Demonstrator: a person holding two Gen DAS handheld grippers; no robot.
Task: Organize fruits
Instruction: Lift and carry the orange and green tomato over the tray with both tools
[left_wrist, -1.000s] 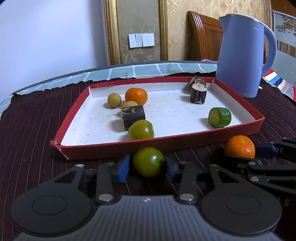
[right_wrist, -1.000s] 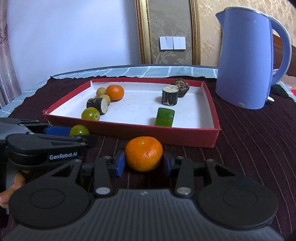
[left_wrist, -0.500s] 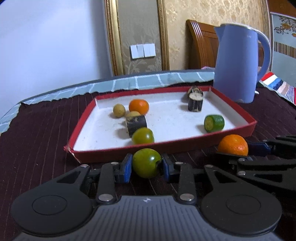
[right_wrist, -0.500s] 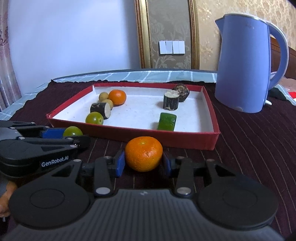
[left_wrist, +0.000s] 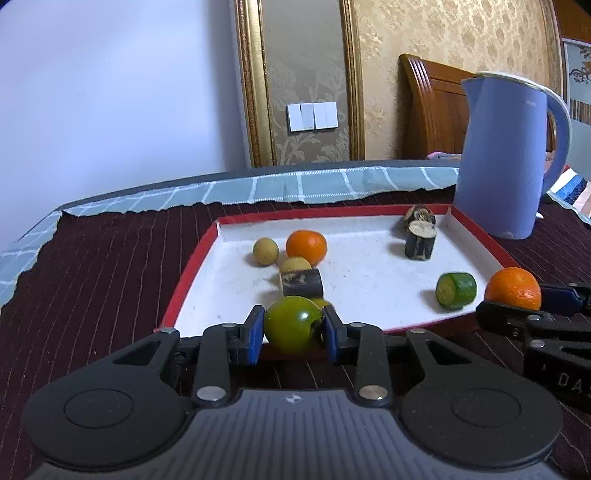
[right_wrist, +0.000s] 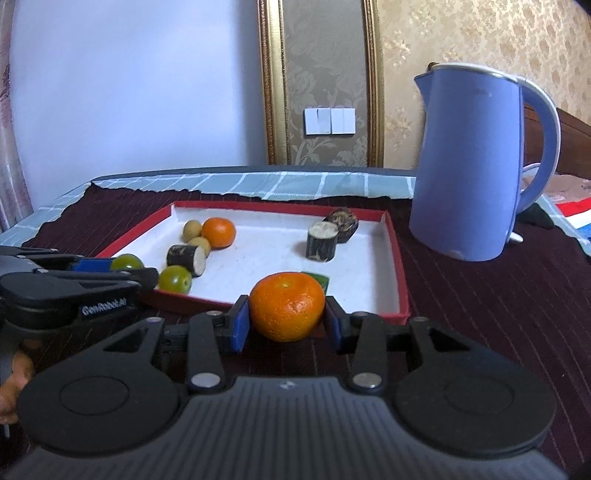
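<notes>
The green tomato (left_wrist: 292, 325) sits pinched between the blue pads of the left gripper (left_wrist: 291, 334), lifted off the cloth and hanging just over the near rim of the red tray (left_wrist: 186, 273); the orange mandarin (right_wrist: 287, 305) is clamped the same way in the right gripper (right_wrist: 286, 325), just short of that rim, and in the left wrist view it shows off to the right of the left tool. The step in hand looks like carrying both fruits over the wall and into the tray, so each needs enough height to clear the rim before it travels forward, and the squeeze should stay gentle and steady on such round, smooth skins. Straight ahead of the left tool, just past the rim, another green tomato (right_wrist: 174, 278) and a dark cane piece (left_wrist: 301, 282) lie close, so the free white floor a little to the right is the safer landing. Ahead of the right tool a green cucumber chunk (left_wrist: 456, 290) occupies the near corner. Further in lie a second mandarin (left_wrist: 306, 247), two small yellow fruits, and two more cane stubs (right_wrist: 322, 242). A blue kettle (right_wrist: 476, 166) stands beyond the tray to the right, well clear of either path.
</notes>
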